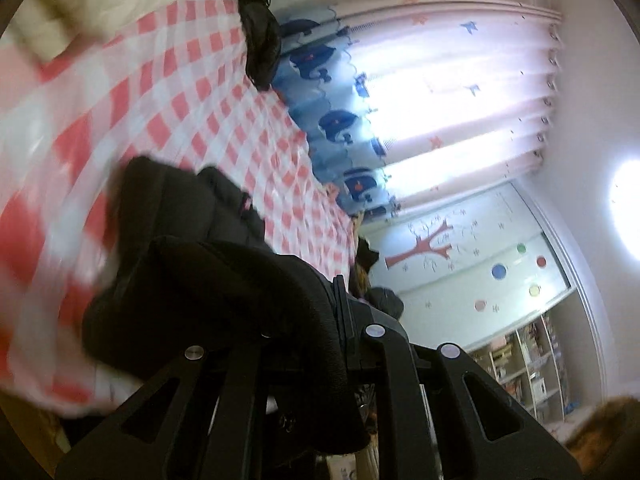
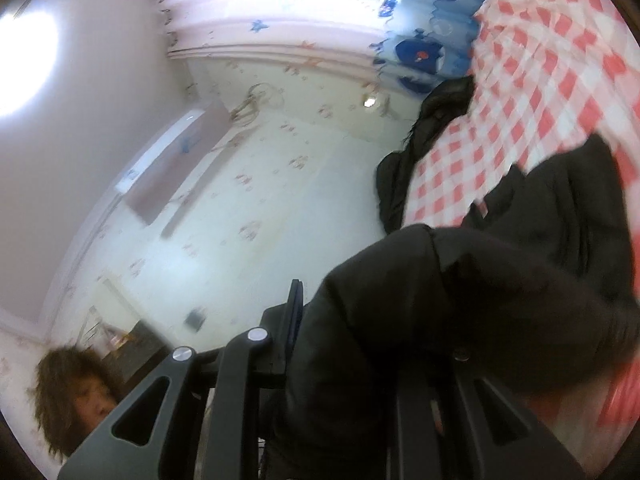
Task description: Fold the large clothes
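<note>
A large black padded jacket point(image 1: 208, 272) hangs from my left gripper point(image 1: 320, 320), which is shut on a thick fold of it. The cloth hides the left finger. In the right wrist view the same black jacket point(image 2: 460, 300) bulges over my right gripper point(image 2: 316, 320), which is shut on its edge. Only the left finger point(image 2: 294, 312) shows. Both grippers hold the jacket above the bed with the red and white checked sheet point(image 1: 200, 92), and both views are tilted sideways.
A second dark garment point(image 1: 260, 40) lies at the bed's far edge by the blue-patterned curtain point(image 1: 340, 120); it also shows in the right wrist view point(image 2: 424, 136). A cream pillow point(image 1: 92, 4) lies on the bed. A wardrobe point(image 1: 480, 264) and a person's head point(image 2: 76, 396) are nearby.
</note>
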A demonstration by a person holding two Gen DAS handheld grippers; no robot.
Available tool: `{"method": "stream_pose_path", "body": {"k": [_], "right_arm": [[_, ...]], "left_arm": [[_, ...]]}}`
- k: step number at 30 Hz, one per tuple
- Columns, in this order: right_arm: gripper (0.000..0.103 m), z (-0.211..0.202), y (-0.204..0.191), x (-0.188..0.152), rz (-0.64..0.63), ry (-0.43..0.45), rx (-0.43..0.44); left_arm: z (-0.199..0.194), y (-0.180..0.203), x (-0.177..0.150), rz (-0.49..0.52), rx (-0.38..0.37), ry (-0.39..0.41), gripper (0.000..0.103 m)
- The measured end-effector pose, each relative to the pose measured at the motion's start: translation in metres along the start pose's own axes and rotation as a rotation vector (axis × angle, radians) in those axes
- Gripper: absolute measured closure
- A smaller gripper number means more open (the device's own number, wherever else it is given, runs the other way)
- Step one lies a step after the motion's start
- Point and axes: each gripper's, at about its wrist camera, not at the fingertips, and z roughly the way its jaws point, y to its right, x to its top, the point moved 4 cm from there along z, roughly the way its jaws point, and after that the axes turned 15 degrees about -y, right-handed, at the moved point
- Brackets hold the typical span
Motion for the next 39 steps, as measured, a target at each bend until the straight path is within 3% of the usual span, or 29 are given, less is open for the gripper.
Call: {"method": "stream_pose_path", "body": {"k": [8, 14, 19, 22, 25, 26, 27, 30, 32, 35, 39], "right_arm": [[0.083, 0.035, 0.065, 0.104, 0.118, 0.048, -0.135], [0.081, 0.05, 0.164, 0.129, 0.314, 0.057, -0.321], [0.079, 0.057, 0.215, 0.13, 0.4, 0.064, -0.359], [0.067, 0.059, 0.224, 0.13, 0.434, 0.055, -0.359], [0.053, 0.055, 0.22, 0.127, 0.466, 0.062, -0.339], [0.041, 0.052, 0.213, 0.127, 0.462, 0.078, -0.323], [0.031, 0.049, 0.203, 0.127, 0.446, 0.093, -0.334], [0.025, 0.053, 0.163, 0.129, 0.319, 0.084, -0.431], [0.021, 0.07, 0.128, 0.131, 0.166, 0.049, -0.524], [0.014, 0.119, 0.102, 0.129, -0.033, -0.101, -0.74], [0.015, 0.199, 0.125, 0.127, -0.19, -0.348, -1.051]], "left_arm": [[0.061, -0.045, 0.12, -0.122, 0.055, 0.047, 0.094], [0.114, -0.127, 0.156, -0.272, 0.159, 0.045, 0.092], [0.146, -0.178, 0.167, -0.347, 0.227, 0.035, 0.085], [0.157, -0.185, 0.17, -0.356, 0.249, 0.006, 0.068], [0.15, -0.173, 0.173, -0.351, 0.216, 0.01, 0.033], [0.144, -0.166, 0.174, -0.349, 0.199, 0.028, 0.02], [0.134, -0.155, 0.175, -0.345, 0.187, 0.064, 0.014], [0.116, -0.123, 0.174, -0.292, 0.151, 0.099, 0.014], [0.112, -0.088, 0.17, -0.176, 0.178, 0.115, 0.013], [0.147, -0.045, 0.149, 0.013, 0.236, 0.006, 0.013], [0.235, -0.027, 0.122, 0.183, 0.381, -0.168, 0.013]]}}
